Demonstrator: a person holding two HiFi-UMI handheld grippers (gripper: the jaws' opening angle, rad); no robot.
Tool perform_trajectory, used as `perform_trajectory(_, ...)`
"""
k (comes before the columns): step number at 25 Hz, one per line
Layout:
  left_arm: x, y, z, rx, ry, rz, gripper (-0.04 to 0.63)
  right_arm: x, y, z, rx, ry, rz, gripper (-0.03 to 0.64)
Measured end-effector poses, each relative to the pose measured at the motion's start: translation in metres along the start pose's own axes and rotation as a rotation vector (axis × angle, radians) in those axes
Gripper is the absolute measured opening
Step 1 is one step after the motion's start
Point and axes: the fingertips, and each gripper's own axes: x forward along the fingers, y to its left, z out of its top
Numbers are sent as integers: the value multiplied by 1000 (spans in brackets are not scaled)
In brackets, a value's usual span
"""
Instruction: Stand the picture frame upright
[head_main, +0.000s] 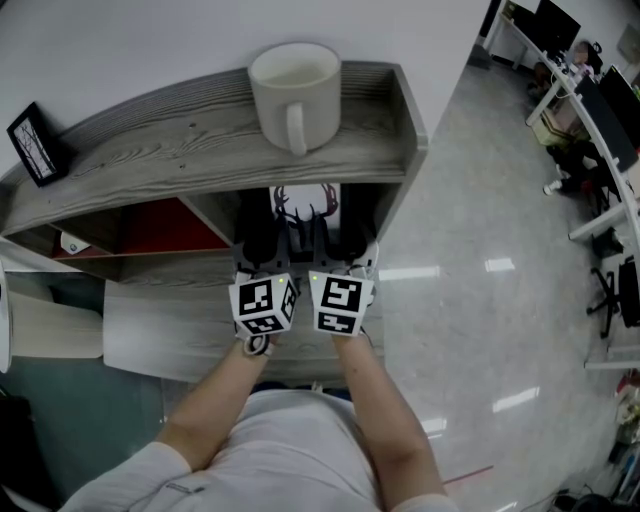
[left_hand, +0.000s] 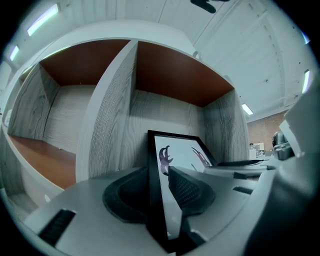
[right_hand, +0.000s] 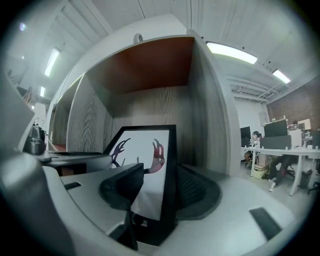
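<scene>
Left claw (left_hand: 158, 181) is pinched on the black rectangular picture frame (left_hand: 151, 165); right claw (right_hand: 159, 184) is spread around its other edge.
The frame is stood on its lower edge, dark antler print (right_hand: 156, 152) facing outward, in the right compartment of the grey wooden shelf (head_main: 150, 150).

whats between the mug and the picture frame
Only the shelf's top board: the mug stands on it, the picture frame in the compartment beneath. Head view.

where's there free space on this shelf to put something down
The shelf top is bare between the small frame and the mug. The left cubby beside the divider looks empty in the left gripper view. The right cubby is crowded: the picture frame, left gripper and right gripper fill it.
</scene>
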Motion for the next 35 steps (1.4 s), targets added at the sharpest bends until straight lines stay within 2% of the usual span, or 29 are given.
perform_trajectory(3, 1, 1, -1, 1, 1, 8, 118, -1, 6, -1, 13, 13, 52, 244)
perform_trajectory(10, 2, 1, -2, 0, 4, 4, 118, -29, 4, -3, 7, 36, 82, 252)
perform_trajectory(13, 2, 1, -2, 0, 0, 4, 118, -45, 7, -21, 7, 87, 100, 252)
perform_trajectory(16, 2, 1, -2, -1, 2, 5, 118, -57, 18, -41, -45, 142, 130, 248)
perform_trajectory(18, 2, 1, -2, -4, 6, 3, 120, -63, 30, -51, -81, 163, 160, 228)
perform_trajectory(23, 2, 0, -2, -17, 17, -11, 120, -63, 54, -73, -98, 223, 226, 99)
perform_trajectory(28, 2, -2, -2, -23, 29, -21, 118, -56, 58, -80, -108, 239, 225, 55)
perform_trajectory(35, 1, -3, 0, -55, 24, -38, 120, -55, 54, -74, -71, 208, 199, 44)
